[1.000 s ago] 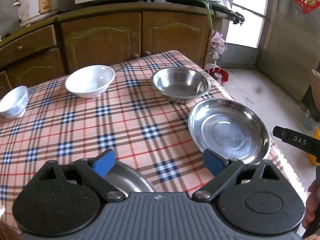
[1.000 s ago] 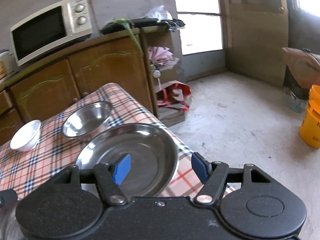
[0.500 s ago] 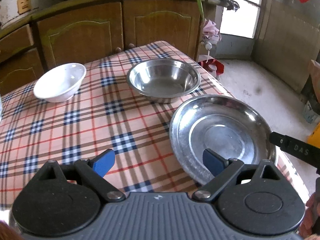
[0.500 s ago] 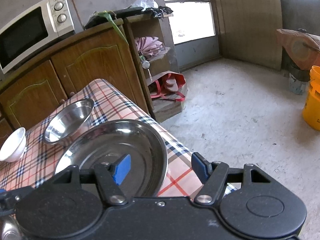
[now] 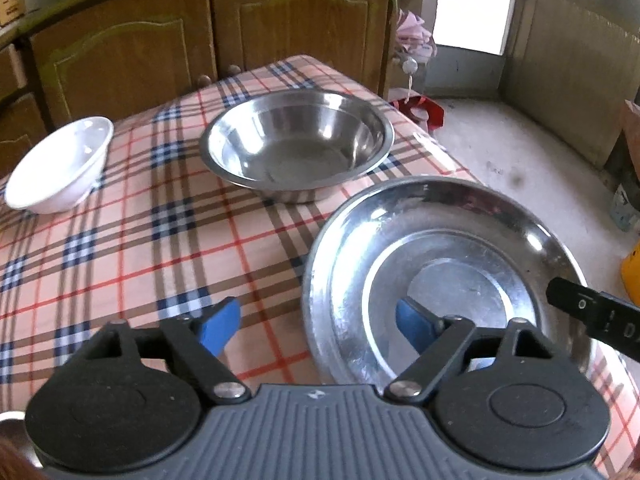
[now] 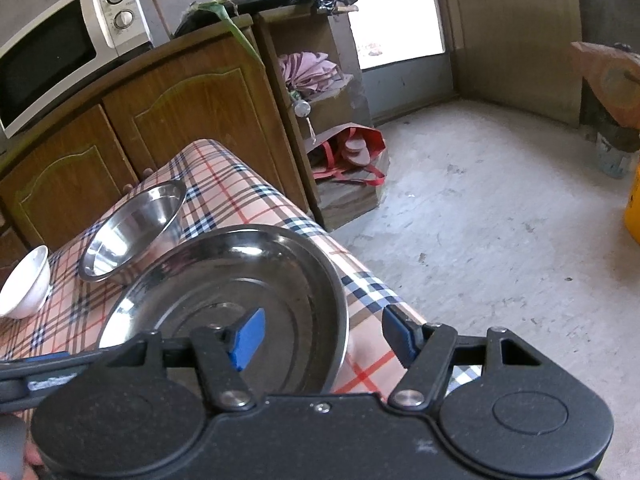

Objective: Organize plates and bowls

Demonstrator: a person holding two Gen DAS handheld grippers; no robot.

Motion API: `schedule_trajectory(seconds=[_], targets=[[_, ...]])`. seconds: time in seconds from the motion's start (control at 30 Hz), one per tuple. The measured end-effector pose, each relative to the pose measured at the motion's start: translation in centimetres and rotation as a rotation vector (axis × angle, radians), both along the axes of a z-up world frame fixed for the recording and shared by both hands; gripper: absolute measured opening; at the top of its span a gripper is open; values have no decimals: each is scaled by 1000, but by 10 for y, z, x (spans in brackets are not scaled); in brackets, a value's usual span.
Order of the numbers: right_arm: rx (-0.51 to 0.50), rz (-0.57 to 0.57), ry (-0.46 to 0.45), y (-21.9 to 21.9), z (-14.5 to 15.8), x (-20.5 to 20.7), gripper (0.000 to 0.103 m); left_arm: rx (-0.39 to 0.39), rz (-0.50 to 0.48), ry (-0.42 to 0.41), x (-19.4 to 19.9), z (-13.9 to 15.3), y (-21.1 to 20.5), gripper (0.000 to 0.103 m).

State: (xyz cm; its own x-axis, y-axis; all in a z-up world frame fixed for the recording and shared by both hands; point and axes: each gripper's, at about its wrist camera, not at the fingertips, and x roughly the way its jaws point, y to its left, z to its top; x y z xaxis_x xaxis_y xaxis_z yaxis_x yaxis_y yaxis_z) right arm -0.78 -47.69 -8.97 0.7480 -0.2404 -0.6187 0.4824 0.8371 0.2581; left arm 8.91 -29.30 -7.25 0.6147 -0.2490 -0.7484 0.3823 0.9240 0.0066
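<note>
A wide steel plate (image 5: 436,264) lies at the right edge of the plaid table; it also shows in the right wrist view (image 6: 236,284). My left gripper (image 5: 316,326) is open, its jaws straddling the plate's near left rim. My right gripper (image 6: 324,338) is open, its jaws straddling the plate's right rim. A steel bowl (image 5: 296,148) stands behind the plate, also in the right wrist view (image 6: 132,232). A white bowl (image 5: 60,164) stands at the far left, also in the right wrist view (image 6: 24,284).
The plaid tablecloth (image 5: 140,240) covers the table, which ends just right of the plate. Wooden cabinets (image 5: 160,44) stand behind it with a microwave (image 6: 68,40) on top. A yellow bucket (image 6: 634,208) and a red bag (image 6: 352,152) are on the concrete floor.
My left gripper has moved forward and right, so the steel plate and steel bowl are closer. My right gripper has shifted closer to the plate's right rim. Both stay open.
</note>
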Motion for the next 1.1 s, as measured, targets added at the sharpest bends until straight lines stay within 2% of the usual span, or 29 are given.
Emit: schedule_trajectory(seconds=[0.1, 0.13, 0.17, 0.2, 0.27, 0.37, 0.4, 0.6, 1.1], targets=[[15, 10, 4, -2, -2, 4, 64, -2, -15, 30, 7, -6, -4, 68], [19, 17, 9, -2, -4, 6, 53, -9, -17, 39, 9, -8, -5, 61], [26, 23, 13, -2, -5, 7, 43, -16, -16, 34, 10, -8, -5, 58], [19, 21, 16, 0, -6, 7, 39, -23, -18, 27, 10, -8, -6, 46], [-6, 7, 19, 1, -5, 7, 27, -16, -21, 24, 9, -7, -8, 40], [-17, -32, 16, -1, -4, 2, 19, -53, -14, 35, 8, -4, -4, 32], [-16, -42, 11, -2, -3, -1, 18, -54, -12, 31, 6, -3, -4, 27], [-37, -76, -3, 1, 10, -20, 16, -59, -31, 6, -12, 13, -5, 22], [-114, -89, -80, 29, 63, -73, 17, -100, -60, -89, -57, 62, 11, 22]])
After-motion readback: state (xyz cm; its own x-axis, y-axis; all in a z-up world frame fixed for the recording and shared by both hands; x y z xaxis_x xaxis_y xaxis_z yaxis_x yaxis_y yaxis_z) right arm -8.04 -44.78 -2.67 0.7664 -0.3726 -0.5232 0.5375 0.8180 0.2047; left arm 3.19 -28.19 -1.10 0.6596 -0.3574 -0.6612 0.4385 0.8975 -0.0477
